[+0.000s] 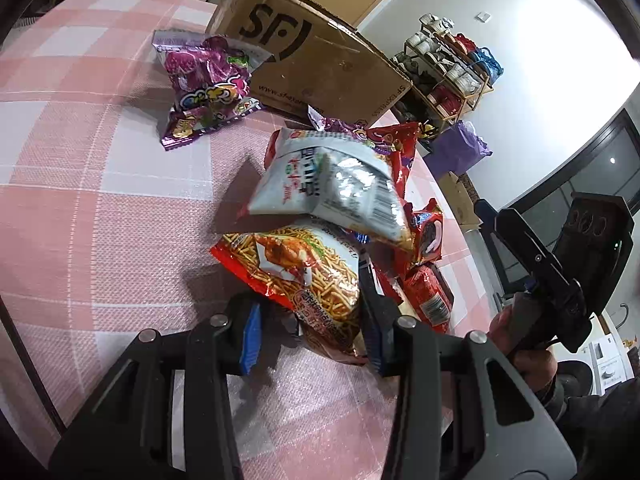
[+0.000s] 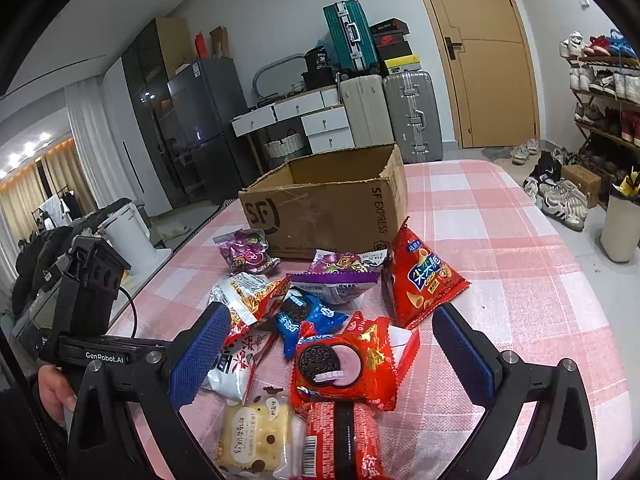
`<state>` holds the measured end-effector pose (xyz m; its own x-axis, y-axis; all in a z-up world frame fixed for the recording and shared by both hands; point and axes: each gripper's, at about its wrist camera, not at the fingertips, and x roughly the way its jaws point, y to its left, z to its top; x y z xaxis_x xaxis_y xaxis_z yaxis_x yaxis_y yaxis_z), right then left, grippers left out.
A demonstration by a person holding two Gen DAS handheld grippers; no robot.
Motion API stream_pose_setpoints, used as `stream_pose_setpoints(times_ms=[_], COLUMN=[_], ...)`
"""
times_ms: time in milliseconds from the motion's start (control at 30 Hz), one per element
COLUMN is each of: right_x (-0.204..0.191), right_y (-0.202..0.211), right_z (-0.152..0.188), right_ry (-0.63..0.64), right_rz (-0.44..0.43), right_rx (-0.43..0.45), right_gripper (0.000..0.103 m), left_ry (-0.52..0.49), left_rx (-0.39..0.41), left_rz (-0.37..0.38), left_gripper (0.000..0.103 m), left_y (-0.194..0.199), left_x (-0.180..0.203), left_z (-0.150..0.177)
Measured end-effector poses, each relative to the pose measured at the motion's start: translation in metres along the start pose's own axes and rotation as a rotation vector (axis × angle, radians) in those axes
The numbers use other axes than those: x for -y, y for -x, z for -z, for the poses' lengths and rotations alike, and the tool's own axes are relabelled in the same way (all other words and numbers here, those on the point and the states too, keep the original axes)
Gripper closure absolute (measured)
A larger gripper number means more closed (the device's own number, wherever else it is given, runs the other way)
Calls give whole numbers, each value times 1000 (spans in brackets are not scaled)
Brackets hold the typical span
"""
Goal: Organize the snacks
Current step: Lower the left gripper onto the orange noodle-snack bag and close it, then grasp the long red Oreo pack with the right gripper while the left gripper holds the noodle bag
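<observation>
A pile of snack packs lies on a pink checked tablecloth [image 2: 500, 240] before an open SF cardboard box [image 2: 328, 208]. My left gripper [image 1: 312, 336] has its jaws partly closed on the end of a red noodle-snack bag [image 1: 296, 272]; a white pack [image 1: 320, 184] lies on top of it. A purple candy bag [image 1: 204, 84] lies beside the box [image 1: 316, 60]. My right gripper [image 2: 332, 356] is wide open above a red Oreo pack [image 2: 340, 364], with a red triangular chip bag [image 2: 420, 280], a blue Oreo pack [image 2: 304, 316] and a yellow cracker pack [image 2: 256, 436] nearby.
A shoe rack [image 2: 604, 92] stands right of the table, with suitcases [image 2: 412, 112] and a door [image 2: 480, 52] behind the box. A fridge [image 2: 200, 120] and white drawers [image 2: 304, 120] stand at the back left. The right hand's gripper body [image 1: 560, 280] shows in the left wrist view.
</observation>
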<state>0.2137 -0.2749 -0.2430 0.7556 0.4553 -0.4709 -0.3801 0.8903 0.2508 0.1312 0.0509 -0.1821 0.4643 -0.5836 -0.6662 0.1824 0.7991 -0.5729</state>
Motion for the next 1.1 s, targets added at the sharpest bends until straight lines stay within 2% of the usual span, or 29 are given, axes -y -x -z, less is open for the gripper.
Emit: stream_pose_setpoints(times_ms=[467, 567, 600, 700, 1100], right_x=[-13, -14, -14, -14, -15], right_y=[11, 14, 15, 19, 37], right_z=[-5, -5, -5, -3, 13], right_ry=[18, 19, 22, 26, 35], right_rz=[7, 14, 18, 26, 42], right_rx=[14, 12, 12, 7, -34], right_gripper=[0, 0, 0, 0, 0], left_ry=[-25, -32, -33, -35, -72], left_rx=[70, 91, 100, 121, 178], left_rz=[20, 22, 22, 25, 21], left_gripper=[66, 66, 66, 66, 66], left_y=[66, 80, 91, 106, 137], left_x=[26, 25, 9, 5, 18], left_z=[14, 17, 31, 36, 45])
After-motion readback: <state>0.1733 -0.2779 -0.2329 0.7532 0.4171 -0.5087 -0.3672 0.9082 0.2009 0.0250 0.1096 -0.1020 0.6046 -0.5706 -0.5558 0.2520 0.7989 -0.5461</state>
